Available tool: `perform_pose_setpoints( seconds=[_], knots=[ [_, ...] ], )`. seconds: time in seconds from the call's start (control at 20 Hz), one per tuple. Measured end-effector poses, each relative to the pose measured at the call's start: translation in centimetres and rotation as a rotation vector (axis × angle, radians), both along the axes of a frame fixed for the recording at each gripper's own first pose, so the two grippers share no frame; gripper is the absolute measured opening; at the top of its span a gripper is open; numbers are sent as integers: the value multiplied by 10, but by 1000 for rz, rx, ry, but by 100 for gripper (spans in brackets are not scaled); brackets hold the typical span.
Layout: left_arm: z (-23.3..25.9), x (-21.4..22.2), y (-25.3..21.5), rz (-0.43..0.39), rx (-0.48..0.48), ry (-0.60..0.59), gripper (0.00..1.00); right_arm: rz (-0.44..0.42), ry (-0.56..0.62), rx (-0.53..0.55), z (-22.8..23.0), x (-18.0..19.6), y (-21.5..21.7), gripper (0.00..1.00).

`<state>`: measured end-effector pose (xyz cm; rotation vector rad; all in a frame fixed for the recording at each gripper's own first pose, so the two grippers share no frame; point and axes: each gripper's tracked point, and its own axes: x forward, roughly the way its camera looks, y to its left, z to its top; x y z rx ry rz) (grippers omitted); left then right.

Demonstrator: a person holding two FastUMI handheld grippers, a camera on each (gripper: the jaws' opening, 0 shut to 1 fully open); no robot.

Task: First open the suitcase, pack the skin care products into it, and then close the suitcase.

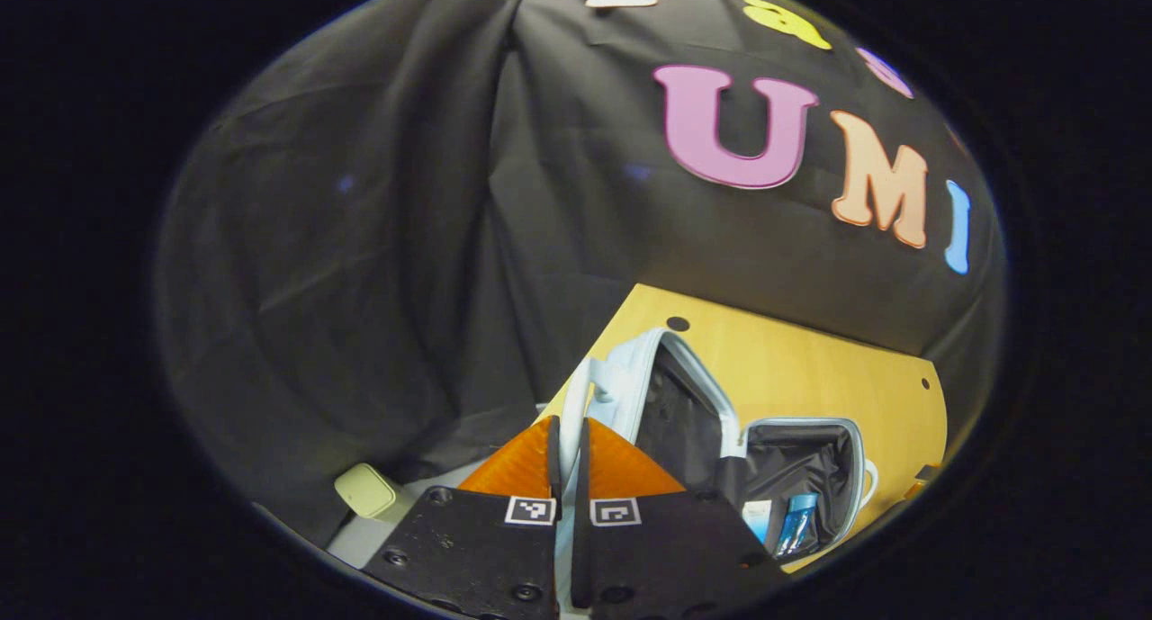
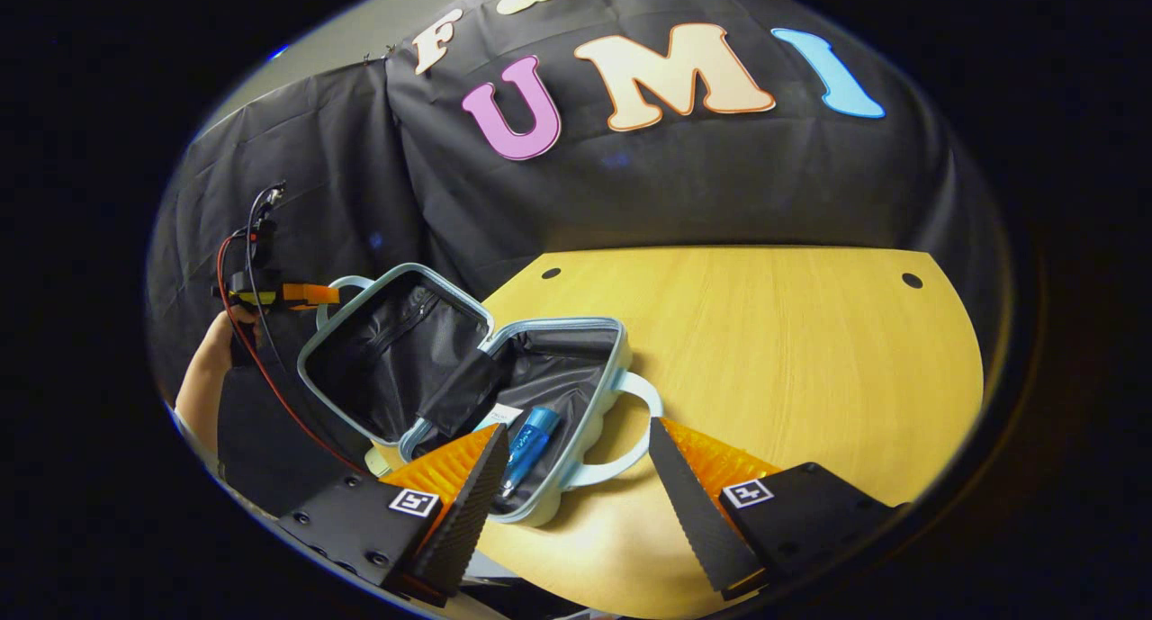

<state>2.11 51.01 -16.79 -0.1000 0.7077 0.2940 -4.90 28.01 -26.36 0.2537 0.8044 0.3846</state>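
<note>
Open suitcase (image 2: 468, 377) on desk (image 2: 765, 350) mid-frame, my left gripper (image 1: 569, 440) pinching its lid edge, my right gripper (image 2: 576, 462) wide open, blue tube (image 2: 529, 444) inside.

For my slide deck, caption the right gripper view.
Open right tool hovers by the open suitcase, blue tube packed inside.

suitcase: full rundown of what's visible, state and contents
The suitcase is a small, pale blue hard-shell case lying open on the wooden table. Its lid stands tilted up at the left; both halves have dark fabric lining, and a dark strap runs across the hinge. A loop handle sticks out from the base toward the right claw, which is open and not touching it. A blue tube and a white packet lie inside the base. The left claw is closed on the lid's rim.
</note>
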Motion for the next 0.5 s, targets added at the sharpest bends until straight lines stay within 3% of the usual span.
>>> perform_pose_setpoints(
  seconds=[0.5],
  knots=[
    [62,8,-143,-206,-37,-93,0,-25,-52,20,26,-12,-57,98]
  ],
)
